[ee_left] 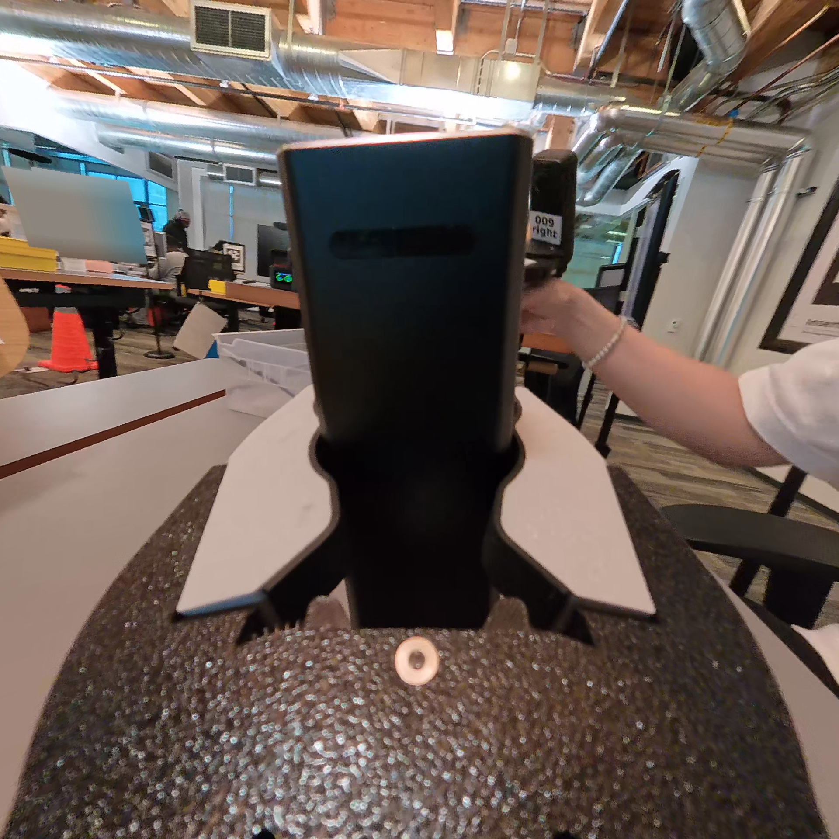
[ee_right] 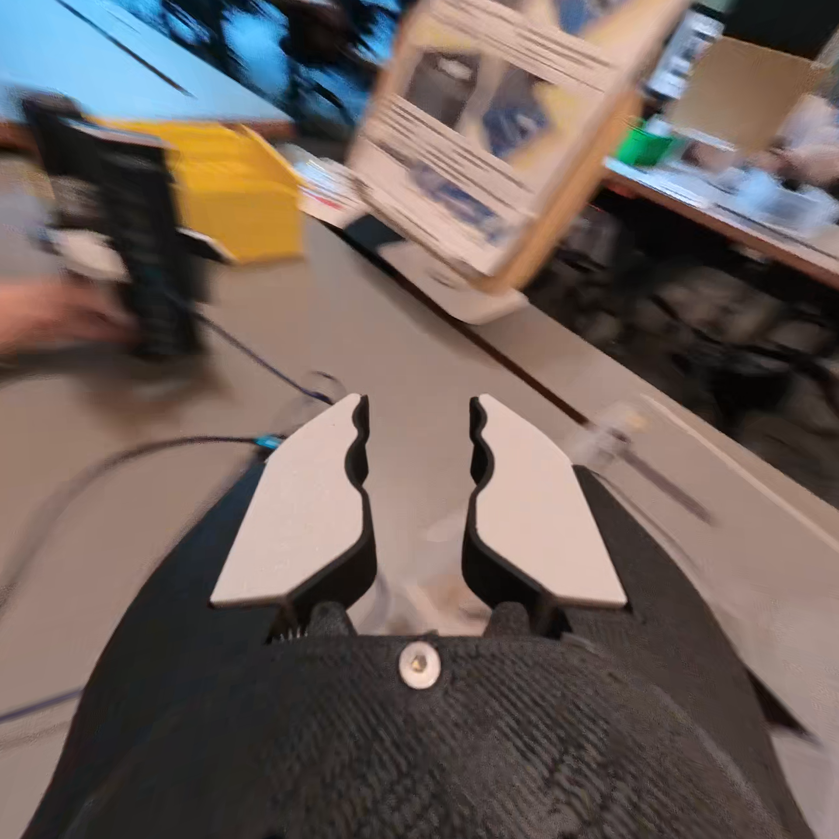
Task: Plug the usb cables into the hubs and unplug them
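My left gripper [ee_left: 417,431] is shut on a tall dark USB hub [ee_left: 404,290] and holds it upright, above the grey table [ee_left: 91,522]. The hub has a dark slot on its face. The same hub [ee_right: 136,236] shows blurred at the left of the right wrist view, with a hand beside it. My right gripper [ee_right: 418,408] is open and empty above the table [ee_right: 408,327]. A black cable with a blue plug [ee_right: 268,441] lies just left of its fingers. A thin blue cable [ee_right: 272,367] runs from the hub's side. The right gripper's handle [ee_left: 551,218] shows behind the hub.
A yellow bin [ee_right: 240,195] and a printed cardboard box [ee_right: 490,150] stand at the table's far side. A blurred pale object [ee_right: 604,436] lies near the right edge. A clear plastic tub [ee_left: 263,358], an orange cone [ee_left: 68,336] and a black chair [ee_left: 749,540] are around the table. Some 25 cm of space lies between my two pairs of fingers.
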